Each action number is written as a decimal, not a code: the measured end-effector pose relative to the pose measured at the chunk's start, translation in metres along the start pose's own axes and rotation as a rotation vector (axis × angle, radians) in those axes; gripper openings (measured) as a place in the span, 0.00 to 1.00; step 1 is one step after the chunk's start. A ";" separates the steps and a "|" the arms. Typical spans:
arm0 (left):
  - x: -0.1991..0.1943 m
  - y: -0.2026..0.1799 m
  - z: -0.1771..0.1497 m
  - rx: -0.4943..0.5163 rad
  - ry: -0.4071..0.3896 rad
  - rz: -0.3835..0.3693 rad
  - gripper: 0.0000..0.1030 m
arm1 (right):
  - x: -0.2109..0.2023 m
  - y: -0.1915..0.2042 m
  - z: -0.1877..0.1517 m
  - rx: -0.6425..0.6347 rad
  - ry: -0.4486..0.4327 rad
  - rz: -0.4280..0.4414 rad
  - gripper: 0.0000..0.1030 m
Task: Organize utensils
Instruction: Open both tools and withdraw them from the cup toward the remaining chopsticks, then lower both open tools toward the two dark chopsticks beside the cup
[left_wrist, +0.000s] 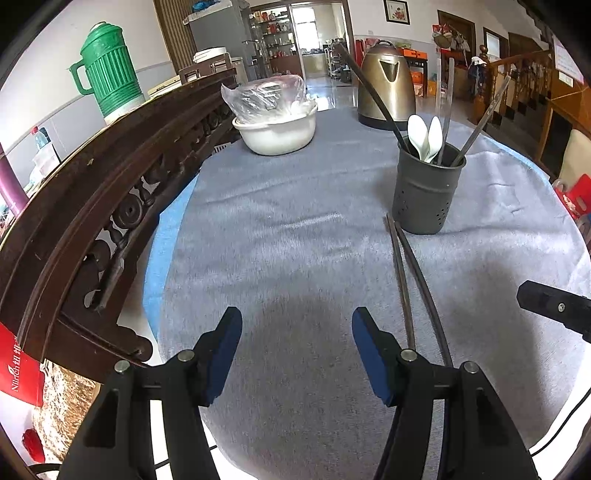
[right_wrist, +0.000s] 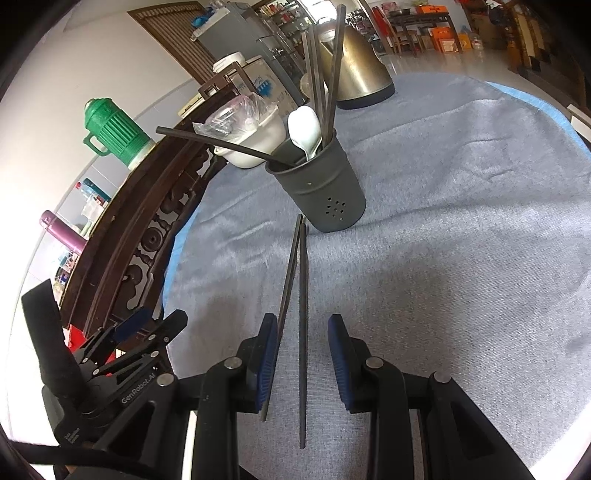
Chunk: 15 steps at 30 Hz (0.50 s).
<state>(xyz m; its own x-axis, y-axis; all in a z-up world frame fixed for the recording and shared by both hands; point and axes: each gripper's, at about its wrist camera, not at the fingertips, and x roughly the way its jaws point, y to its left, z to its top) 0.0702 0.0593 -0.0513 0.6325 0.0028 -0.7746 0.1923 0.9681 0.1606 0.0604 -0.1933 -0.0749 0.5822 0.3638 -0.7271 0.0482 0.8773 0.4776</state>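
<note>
Two dark chopsticks (left_wrist: 406, 280) (right_wrist: 303, 295) lie side by side on the grey cloth, their far tips close to a dark perforated utensil holder (left_wrist: 424, 192) (right_wrist: 325, 188). The holder stands upright with white spoons (left_wrist: 424, 136) (right_wrist: 304, 129) and several chopsticks in it. My right gripper (right_wrist: 302, 325) is low over the lying pair, jaws apart: one chopstick runs between the pads, the other along the left pad (right_wrist: 267, 354). Neither looks pinched. My left gripper (left_wrist: 296, 317) is open over bare cloth, left of the pair, with nothing between its fingers.
A bronze kettle (left_wrist: 386, 85) and a white bowl holding a plastic bag (left_wrist: 277, 129) stand at the far side of the table. A carved dark wooden rail (left_wrist: 92, 206) borders the table's left edge, with a green thermos jug (left_wrist: 107, 74) behind it.
</note>
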 end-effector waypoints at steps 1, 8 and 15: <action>0.001 0.000 0.000 0.000 0.003 0.000 0.61 | 0.001 -0.001 0.000 0.002 0.002 -0.001 0.31; 0.006 0.002 -0.003 -0.007 0.022 -0.003 0.61 | 0.006 -0.006 -0.002 0.018 0.020 -0.013 0.31; 0.009 0.001 -0.005 -0.008 0.032 -0.004 0.61 | 0.010 -0.009 -0.004 0.030 0.038 -0.012 0.31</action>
<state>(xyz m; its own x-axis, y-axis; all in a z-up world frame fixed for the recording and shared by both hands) 0.0725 0.0619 -0.0606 0.6074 0.0073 -0.7944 0.1886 0.9700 0.1532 0.0625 -0.1961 -0.0887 0.5501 0.3659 -0.7506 0.0797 0.8718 0.4834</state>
